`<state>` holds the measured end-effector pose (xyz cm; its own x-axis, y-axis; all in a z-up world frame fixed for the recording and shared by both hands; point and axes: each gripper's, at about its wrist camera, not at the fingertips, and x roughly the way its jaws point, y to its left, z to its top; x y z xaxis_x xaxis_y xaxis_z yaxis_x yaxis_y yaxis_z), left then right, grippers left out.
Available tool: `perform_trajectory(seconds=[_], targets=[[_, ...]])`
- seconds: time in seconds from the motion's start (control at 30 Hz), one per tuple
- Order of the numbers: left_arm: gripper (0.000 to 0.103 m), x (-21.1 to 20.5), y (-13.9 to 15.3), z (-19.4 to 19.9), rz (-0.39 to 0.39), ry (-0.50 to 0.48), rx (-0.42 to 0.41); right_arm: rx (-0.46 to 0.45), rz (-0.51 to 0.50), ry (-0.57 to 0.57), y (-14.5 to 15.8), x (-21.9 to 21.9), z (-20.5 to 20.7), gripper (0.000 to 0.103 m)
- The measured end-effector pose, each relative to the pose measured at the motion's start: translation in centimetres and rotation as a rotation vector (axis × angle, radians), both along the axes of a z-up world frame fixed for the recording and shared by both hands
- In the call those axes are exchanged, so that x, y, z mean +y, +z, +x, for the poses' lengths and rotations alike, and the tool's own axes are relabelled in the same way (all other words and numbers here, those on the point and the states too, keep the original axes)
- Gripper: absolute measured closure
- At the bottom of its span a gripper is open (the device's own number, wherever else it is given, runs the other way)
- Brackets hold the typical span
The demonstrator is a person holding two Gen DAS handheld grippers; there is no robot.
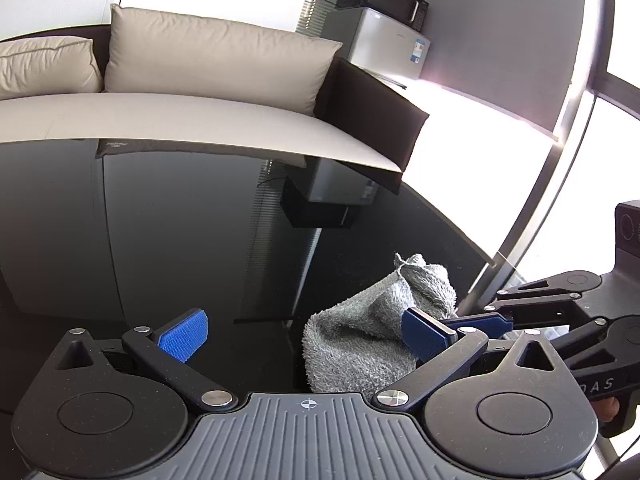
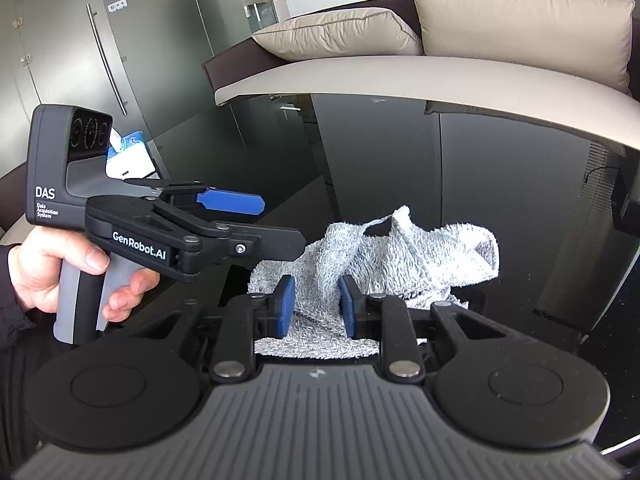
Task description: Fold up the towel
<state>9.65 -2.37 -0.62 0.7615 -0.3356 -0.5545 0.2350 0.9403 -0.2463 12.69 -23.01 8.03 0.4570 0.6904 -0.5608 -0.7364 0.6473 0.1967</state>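
A small grey terry towel (image 1: 360,332) lies crumpled on the glossy black table (image 1: 160,240). In the left wrist view my left gripper (image 1: 304,332) is open wide, its right pad against the towel's near side, nothing held. In the right wrist view the towel (image 2: 400,256) sits bunched just ahead. My right gripper (image 2: 316,304) is partly closed, its blue pads on either side of a raised fold of towel with a gap still showing. The left gripper (image 2: 232,204) appears at the left of that view, held in a hand, jaws open.
A sofa with beige cushions (image 1: 216,56) runs along the far edge of the table. A white cabinet with a black microwave (image 1: 384,0) stands at the back right. A white and blue box (image 2: 128,160) lies at the table's left.
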Motion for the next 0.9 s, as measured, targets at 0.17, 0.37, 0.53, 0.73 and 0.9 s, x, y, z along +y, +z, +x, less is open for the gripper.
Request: perform_trajectory(seconds=[0.17, 0.37, 0.53, 0.73, 0.9], targets=[[0.001, -0.6, -0.2, 0.5, -0.020, -0.015, 0.000, -0.054, -0.032, -0.012, 0.4, -1.5, -1.3, 0.054], [0.001, -1.9, -0.3, 0.7, -0.049, -0.047, -0.010, -0.032, 0.070, -0.113, 0.9, -5.8, -0.9, 0.054], [0.001, -2.9, -0.2, 1.0, -0.088, -0.056, -0.013, -0.081, 0.072, -0.280, 0.9, -7.4, -0.1, 0.054], [0.001, -3.8, -0.2, 1.3, -0.106, -0.050, 0.002, -0.090, 0.113, -0.373, 0.8, -8.4, 1.2, 0.054], [0.001, -3.8, -0.4, 1.6, -0.105, -0.030, 0.015, -0.109, 0.090, -0.337, 0.5, -7.7, 1.3, 0.054]])
